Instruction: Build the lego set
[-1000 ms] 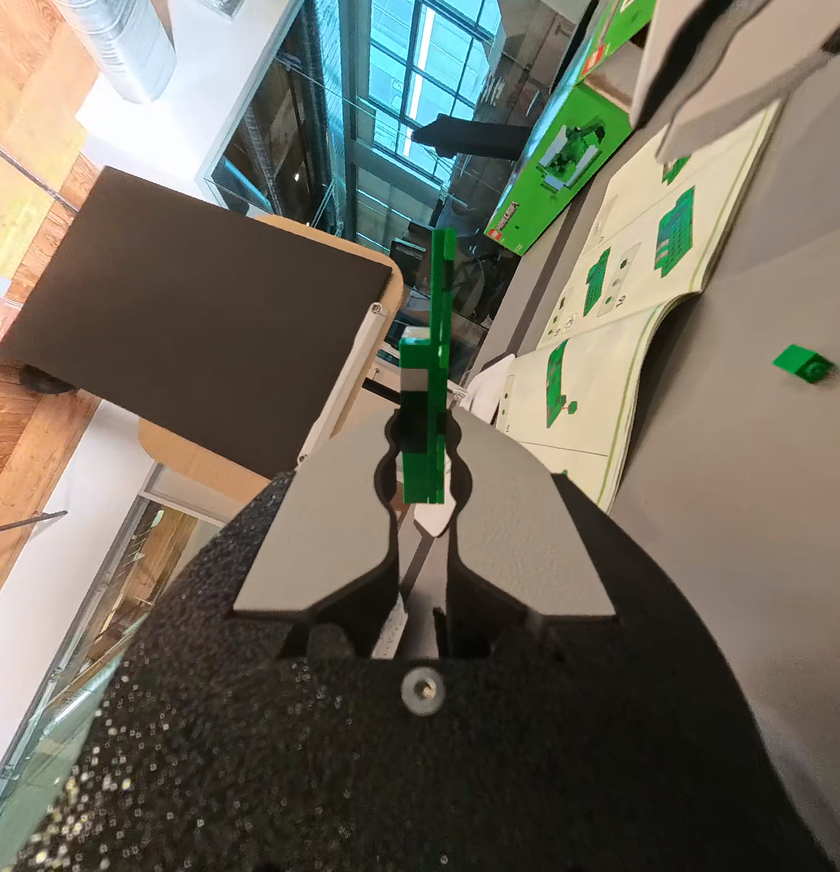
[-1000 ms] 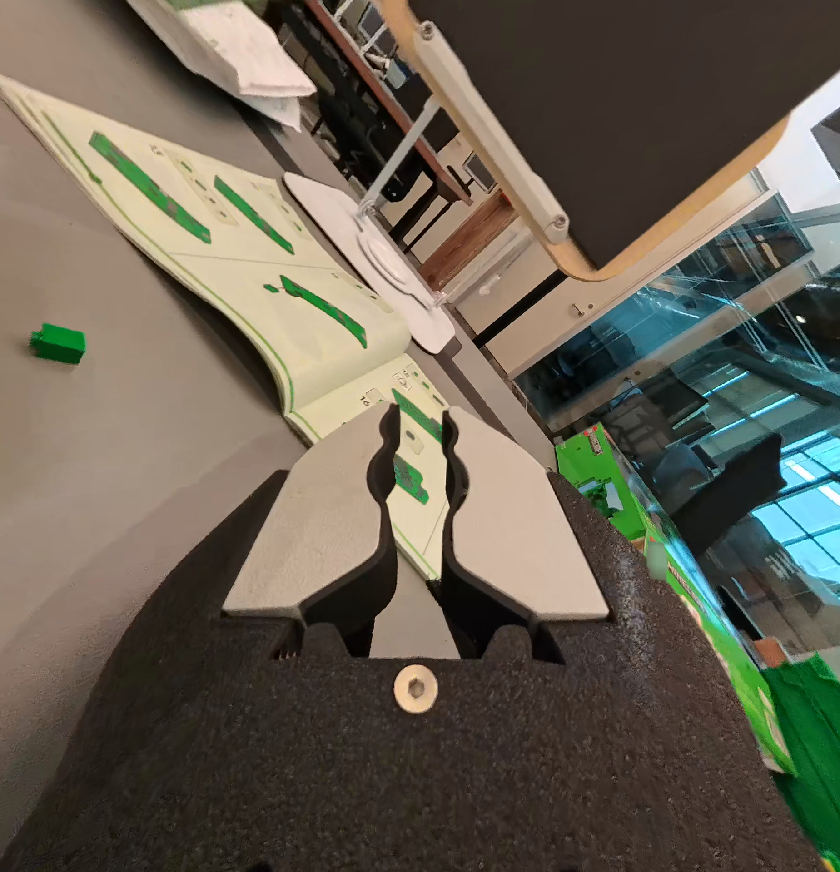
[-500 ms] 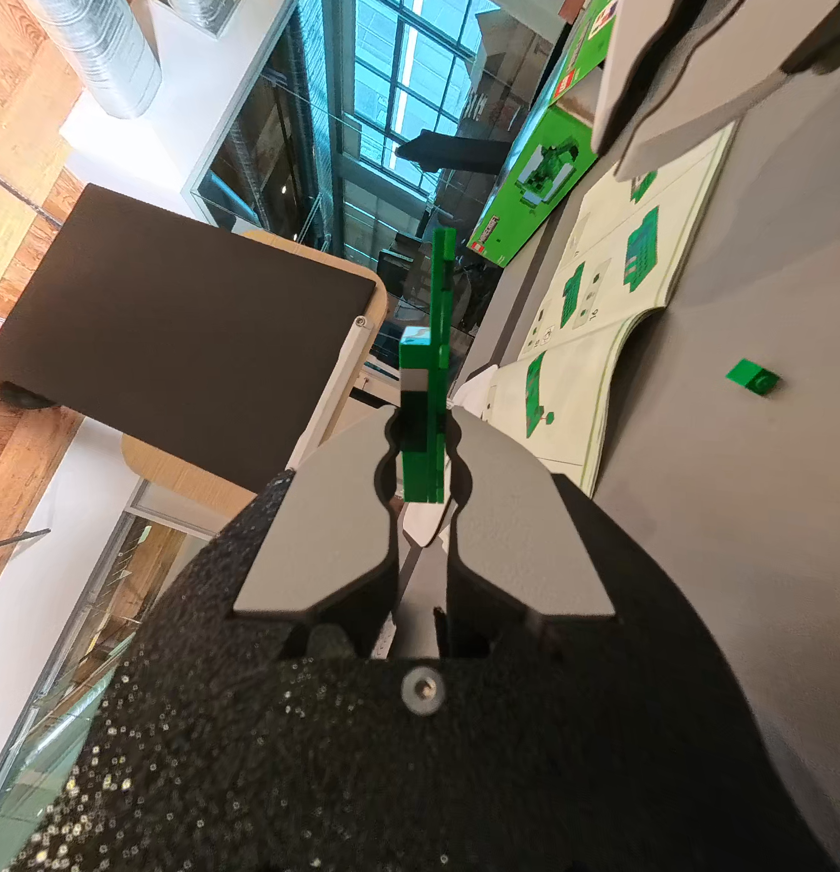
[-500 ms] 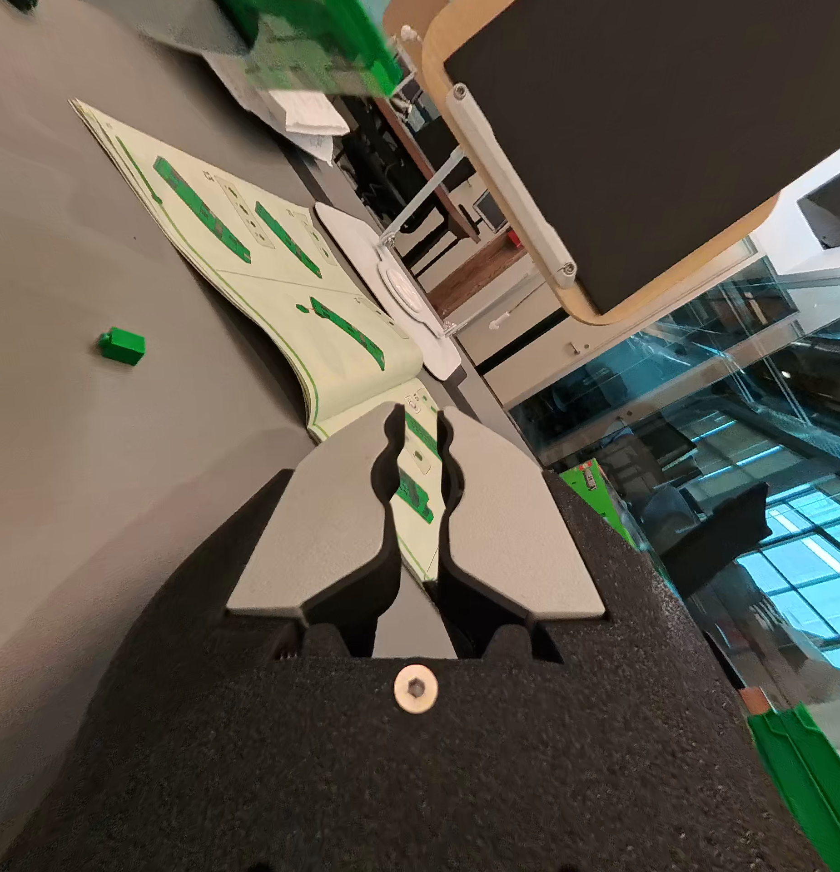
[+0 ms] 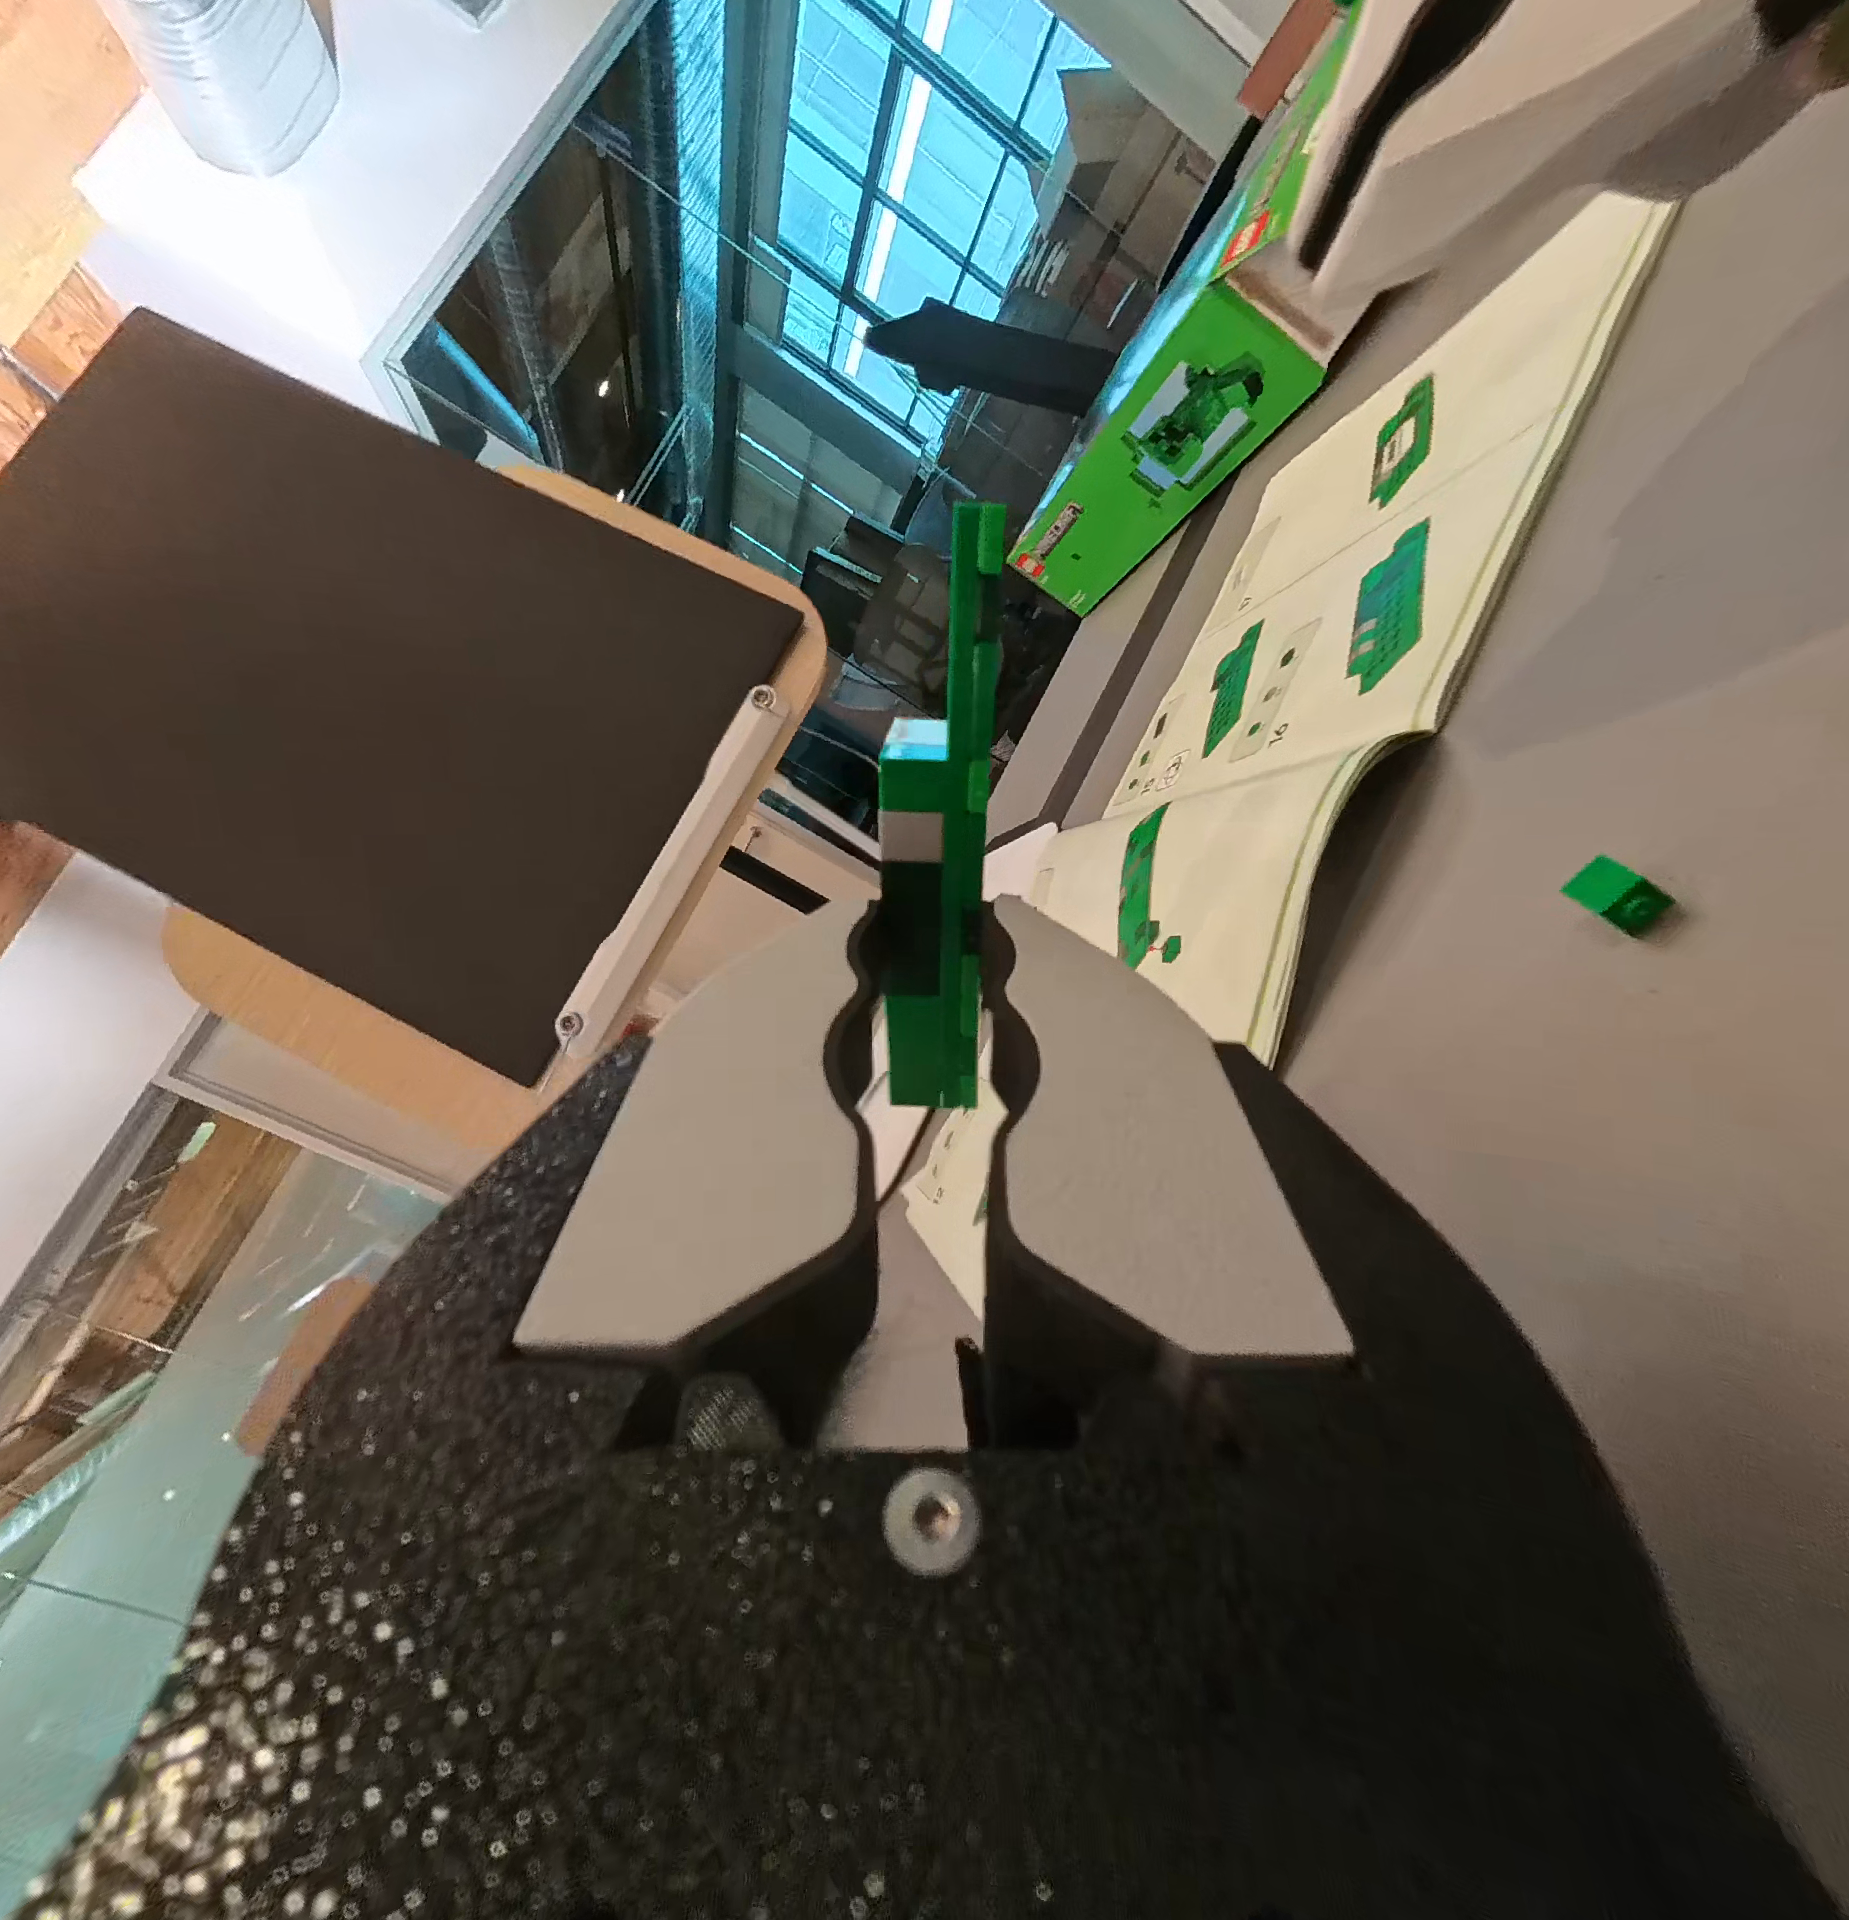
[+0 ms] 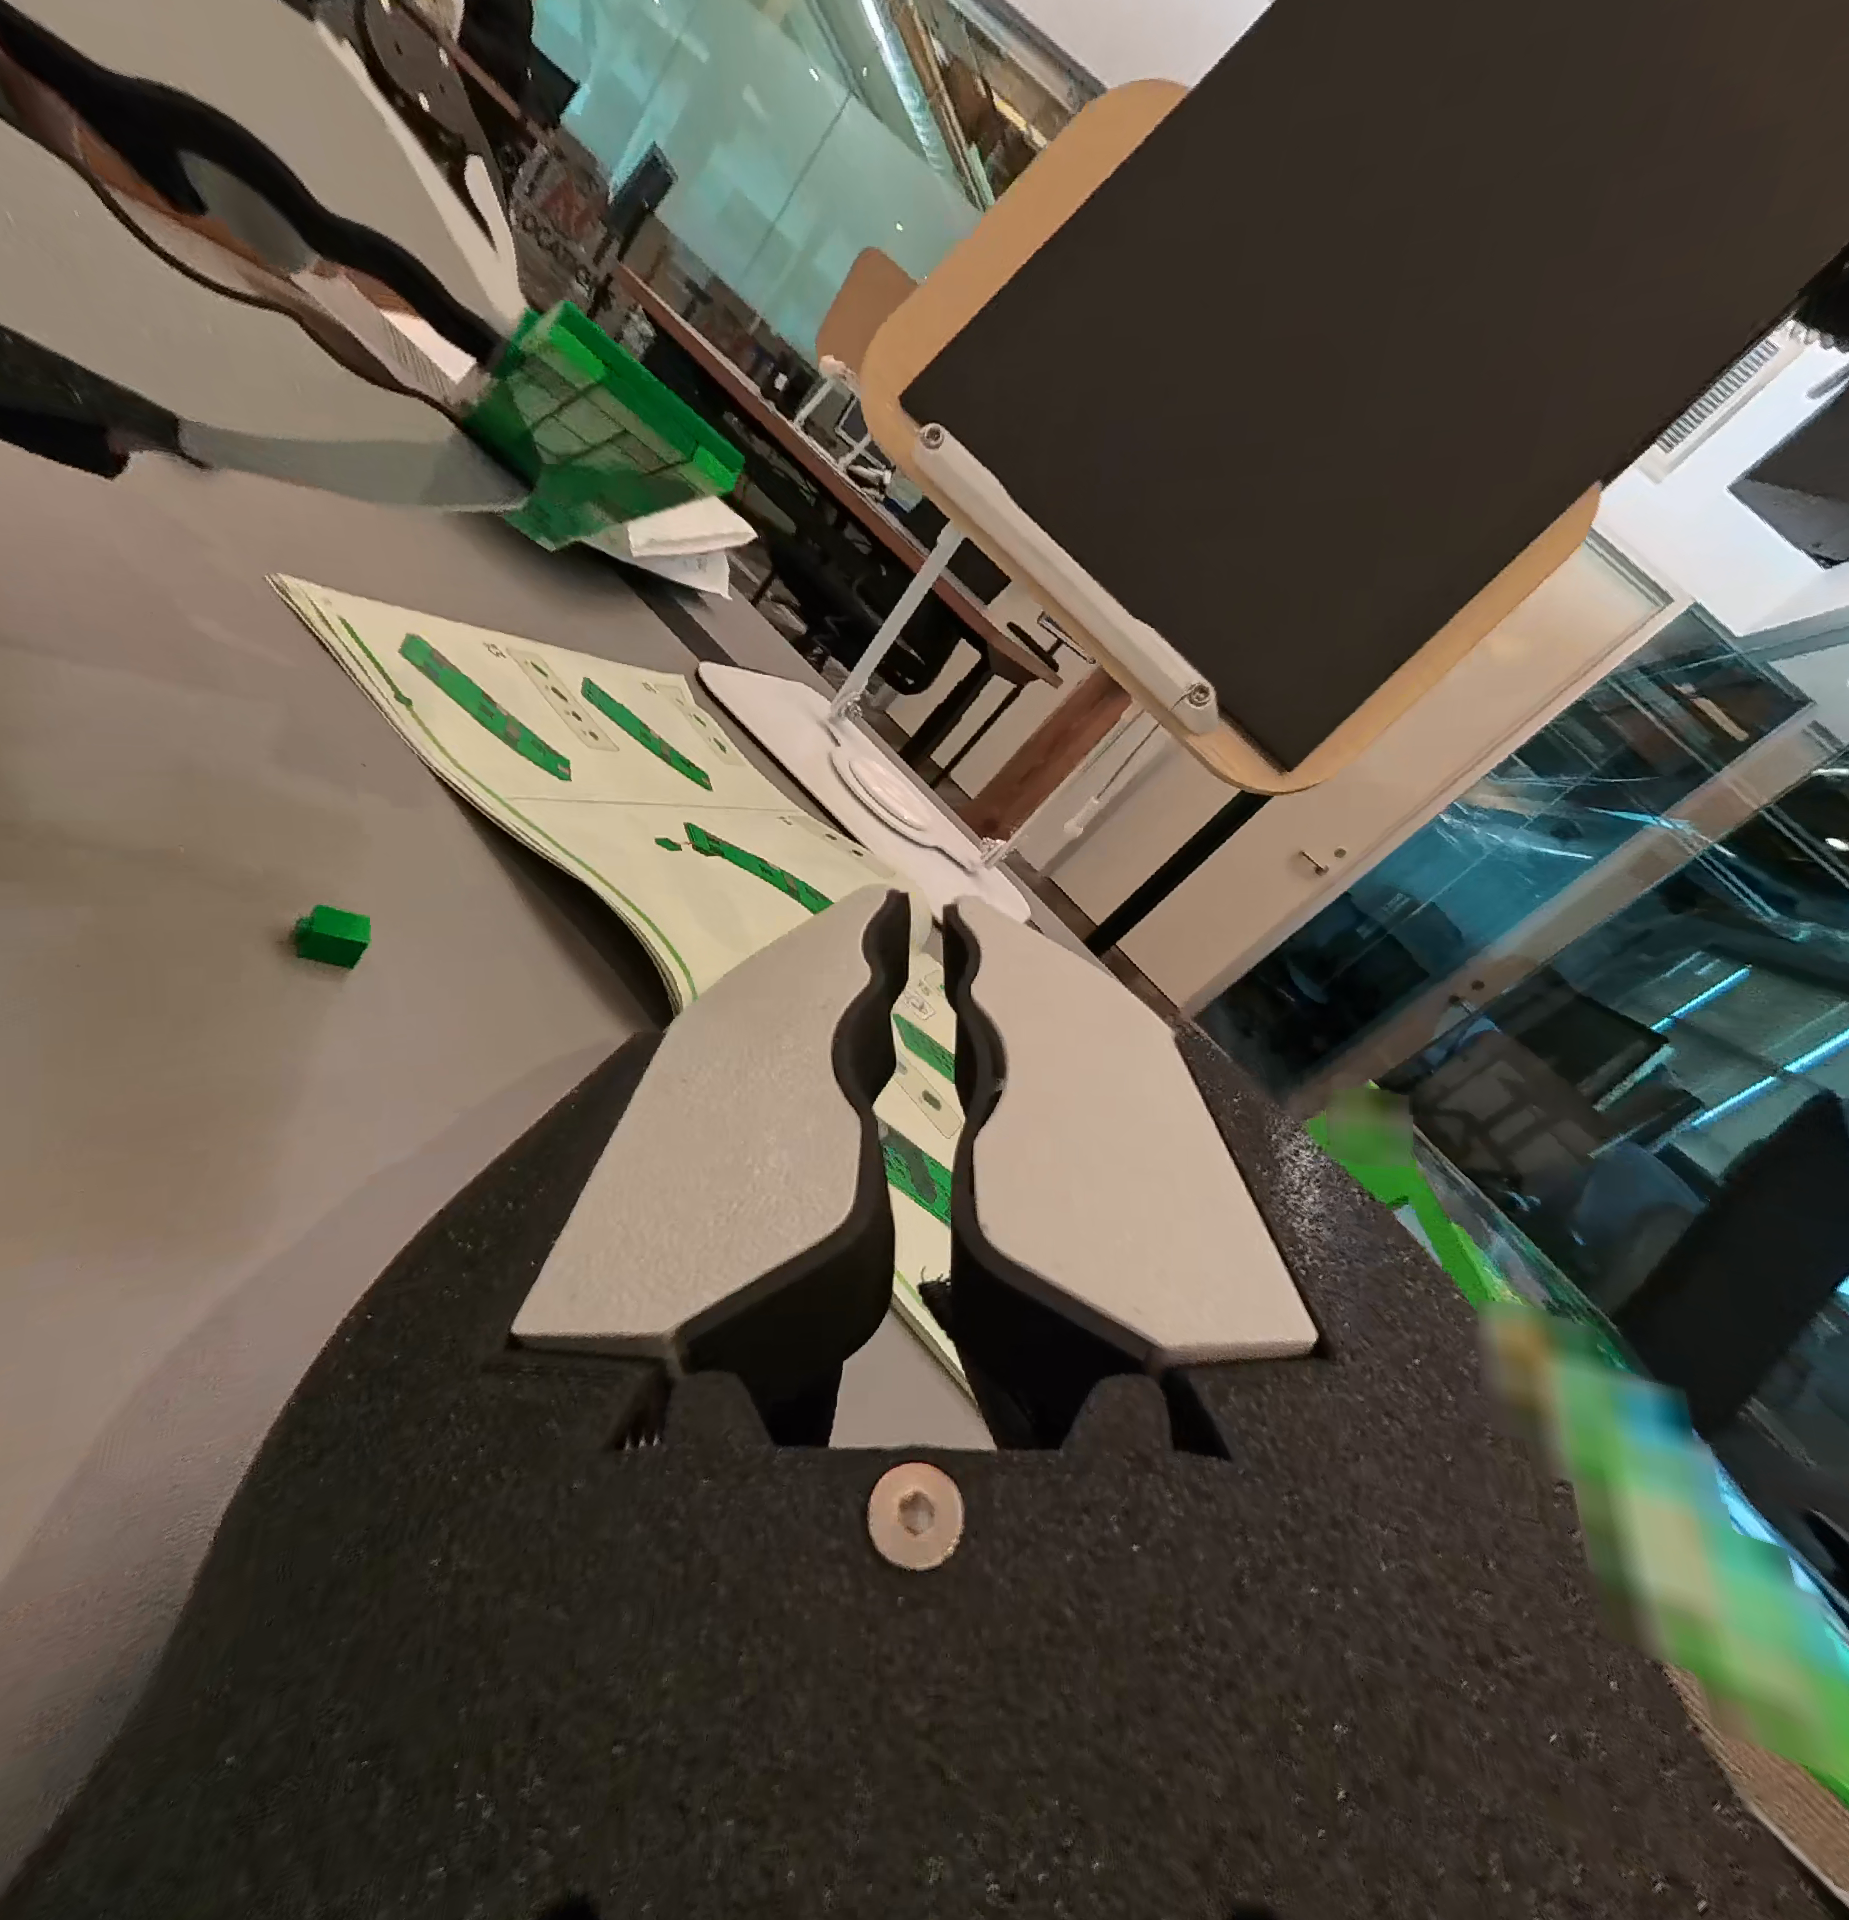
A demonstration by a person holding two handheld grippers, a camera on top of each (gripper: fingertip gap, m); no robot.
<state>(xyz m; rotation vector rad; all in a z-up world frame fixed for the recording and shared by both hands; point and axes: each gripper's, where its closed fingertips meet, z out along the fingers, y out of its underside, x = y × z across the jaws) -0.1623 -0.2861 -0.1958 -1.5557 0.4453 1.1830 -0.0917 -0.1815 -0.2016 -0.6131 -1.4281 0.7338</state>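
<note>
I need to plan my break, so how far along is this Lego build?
Partly done, as far as these views show. A flat green assembly of several joined pieces is already built, and the left tool is shut on it, holding it off the table. The right tool is empty, nearly closed. One small green brick still lies loose on the grey table, beside the open instruction booklet. The pages ahead can't be seen.

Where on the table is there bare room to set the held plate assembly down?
Bare grey table lies around the loose brick, on the near side of the open manual. It is crowded past the manual, by the box.
</note>
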